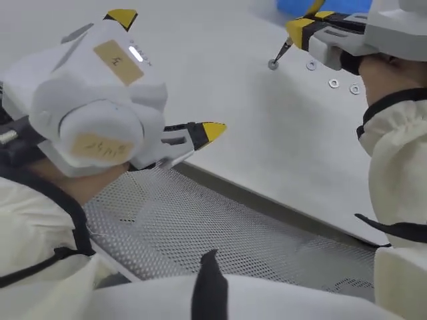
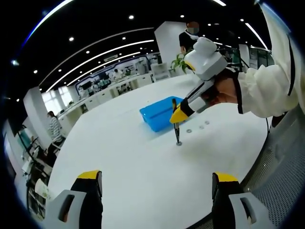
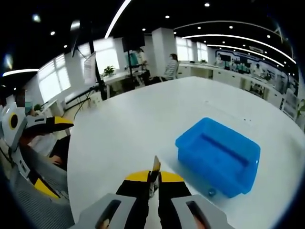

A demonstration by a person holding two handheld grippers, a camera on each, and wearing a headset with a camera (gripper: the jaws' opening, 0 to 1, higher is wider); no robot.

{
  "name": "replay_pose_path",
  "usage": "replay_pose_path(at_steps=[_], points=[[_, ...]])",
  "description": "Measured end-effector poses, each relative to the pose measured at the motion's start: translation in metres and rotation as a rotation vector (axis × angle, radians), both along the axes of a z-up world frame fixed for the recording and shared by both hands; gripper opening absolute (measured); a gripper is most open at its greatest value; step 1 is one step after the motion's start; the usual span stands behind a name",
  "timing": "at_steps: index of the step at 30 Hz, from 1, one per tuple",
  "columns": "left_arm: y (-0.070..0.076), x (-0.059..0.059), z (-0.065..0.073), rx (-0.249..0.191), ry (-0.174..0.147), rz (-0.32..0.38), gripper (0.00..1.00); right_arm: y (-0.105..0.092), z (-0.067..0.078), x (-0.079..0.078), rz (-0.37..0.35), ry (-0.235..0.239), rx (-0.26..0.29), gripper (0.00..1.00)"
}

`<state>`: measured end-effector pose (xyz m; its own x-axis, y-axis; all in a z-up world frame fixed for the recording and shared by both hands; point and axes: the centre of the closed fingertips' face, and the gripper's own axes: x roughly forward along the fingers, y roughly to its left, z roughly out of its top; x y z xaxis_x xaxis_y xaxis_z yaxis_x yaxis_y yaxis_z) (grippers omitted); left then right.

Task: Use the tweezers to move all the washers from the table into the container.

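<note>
My right gripper (image 1: 300, 30) is shut on dark tweezers (image 1: 283, 50) that slant down to the white table. Their tip meets one washer (image 1: 273, 65); I cannot tell whether it is pinched. Three more washers (image 1: 333, 83) lie just to its right. In the left gripper view the tweezers (image 2: 176, 126) stand on that washer (image 2: 178, 143) in front of the blue container (image 2: 159, 114). The right gripper view has the tweezers (image 3: 155, 167) between the shut jaws, with the blue container (image 3: 219, 155) ahead to the right. My left gripper (image 1: 167, 73) hovers open and empty over the table's near edge.
A perforated metal grille (image 1: 233, 227) runs below the table's (image 1: 267, 147) near edge. The person's white sleeves (image 1: 400, 160) frame both sides. Desks and several people stand far behind in the room.
</note>
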<state>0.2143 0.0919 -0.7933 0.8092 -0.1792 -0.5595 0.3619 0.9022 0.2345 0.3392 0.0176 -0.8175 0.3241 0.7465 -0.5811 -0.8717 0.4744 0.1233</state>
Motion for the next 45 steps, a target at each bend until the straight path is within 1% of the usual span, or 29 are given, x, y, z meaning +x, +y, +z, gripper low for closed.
replay_pose_path(at_steps=[7, 11, 15, 18, 20, 22, 25, 29, 33, 35, 40, 45], points=[[0.000, 0.000, -0.002, 0.004, 0.003, -0.001, 0.98, 0.001, 0.001, -0.003, 0.008, -0.011, -0.016, 0.01], [0.001, 0.000, -0.001, 0.002, 0.002, 0.001, 0.97, 0.000, 0.004, -0.006, 0.014, -0.023, -0.027, 0.01], [0.000, 0.000, 0.000, 0.003, 0.001, 0.000, 0.97, -0.002, 0.011, -0.007, 0.018, -0.042, -0.026, 0.01], [0.000, 0.000, -0.001, 0.003, 0.002, -0.002, 0.98, -0.002, 0.018, -0.007, 0.014, -0.031, -0.007, 0.01], [-0.001, 0.000, -0.001, 0.001, 0.003, -0.006, 0.98, -0.003, 0.023, -0.007, 0.013, -0.034, 0.002, 0.00], [-0.001, 0.000, -0.001, 0.003, 0.004, -0.006, 0.98, -0.004, 0.031, -0.008, 0.010, -0.045, 0.012, 0.00], [-0.001, 0.000, -0.001, 0.006, 0.005, -0.007, 0.99, -0.006, 0.041, -0.011, 0.013, -0.044, 0.026, 0.00], [-0.001, 0.000, -0.001, 0.010, 0.004, -0.008, 0.99, -0.010, 0.050, -0.014, 0.018, -0.063, 0.019, 0.00], [-0.001, 0.000, 0.000, 0.015, -0.002, -0.009, 0.98, -0.014, 0.052, -0.016, 0.022, -0.073, 0.007, 0.00], [-0.001, -0.001, -0.001, 0.016, 0.002, -0.009, 0.99, -0.016, 0.055, -0.017, 0.023, -0.076, 0.008, 0.00], [0.001, -0.001, -0.001, 0.020, -0.002, -0.008, 0.99, -0.014, 0.061, -0.023, 0.036, -0.079, 0.002, 0.00], [0.002, -0.001, -0.002, 0.019, -0.002, -0.007, 0.99, -0.014, 0.065, -0.023, 0.045, -0.084, -0.001, 0.00]])
